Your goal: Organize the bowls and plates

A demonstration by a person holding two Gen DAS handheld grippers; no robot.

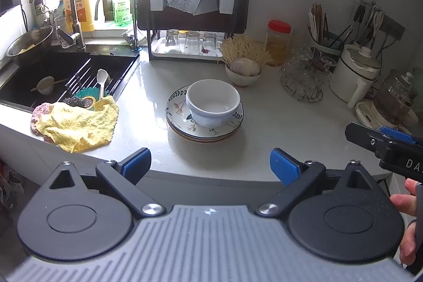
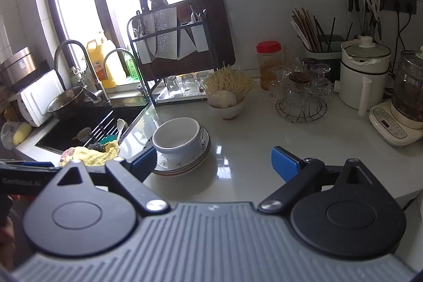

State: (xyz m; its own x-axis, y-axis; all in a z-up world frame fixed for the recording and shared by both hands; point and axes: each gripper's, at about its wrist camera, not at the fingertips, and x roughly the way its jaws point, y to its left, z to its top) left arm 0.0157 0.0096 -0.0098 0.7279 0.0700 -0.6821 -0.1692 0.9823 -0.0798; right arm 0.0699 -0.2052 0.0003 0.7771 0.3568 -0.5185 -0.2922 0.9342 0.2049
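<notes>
My left hand-held gripper (image 1: 210, 163) and right hand-held gripper (image 2: 214, 163) both hang spread wide and empty over the bench (image 1: 277, 123). At twelve o'clock from the left one, the white bowl (image 1: 212, 103) sits on the stacked plates (image 1: 182, 110) — gathered, I judge. Putting them away is still left — perhaps on the rack (image 1: 195, 12) beyond.

A white bowl (image 1: 213, 102) sits upright on perhaps three stacked plates (image 1: 182, 110), the top one leaf-patterned.
</notes>
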